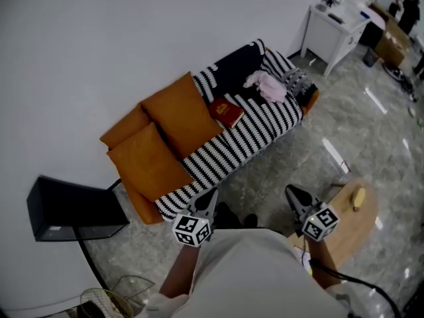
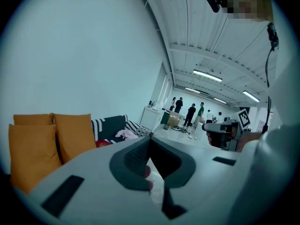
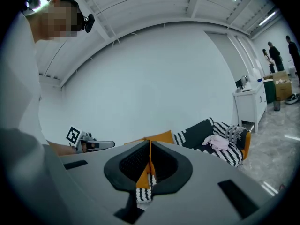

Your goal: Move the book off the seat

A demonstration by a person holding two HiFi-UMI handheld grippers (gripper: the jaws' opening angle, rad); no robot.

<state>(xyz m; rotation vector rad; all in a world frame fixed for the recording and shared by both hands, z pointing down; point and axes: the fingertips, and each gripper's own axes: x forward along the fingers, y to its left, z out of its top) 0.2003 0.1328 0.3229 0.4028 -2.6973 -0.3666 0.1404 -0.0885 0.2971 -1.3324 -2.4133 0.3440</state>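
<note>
A long sofa (image 1: 262, 126) under a black-and-white striped cover runs along the white wall from 8 o'clock up to 1 o'clock in the head view; two big orange cushions (image 1: 180, 113) lean against its back at the 9 to 11 o'clock end, one overlapping the other; a white table (image 1: 333, 30) stands at 1 o'clock beyond the sofa's far end, and a round wooden table (image 1: 349, 234) sits at 4 o'clock on the glossy grey floor with a small pale yellow thing (image 1: 358, 196) on it; a black box (image 1: 68, 210) stands at 8 o'clock near the wall; a crumpled pink cloth (image 1: 266, 85) lies on the seat toward 1 o'clock; the red book (image 1: 226, 112) lies flat on the striped seat just above centre at 12 o'clock, touching the nearer cushion's edge and apart from the cloth, its cover bearing a small gold mark too small to read; the left gripper (image 1: 211, 196) at 6 o'clock and the right gripper (image 1: 292, 192) at 5 o'clock are both held well short of the sofa, each with its jaws closed together on nothing; their cubes carry only black-and-white square markers, with no legible writing.
</note>
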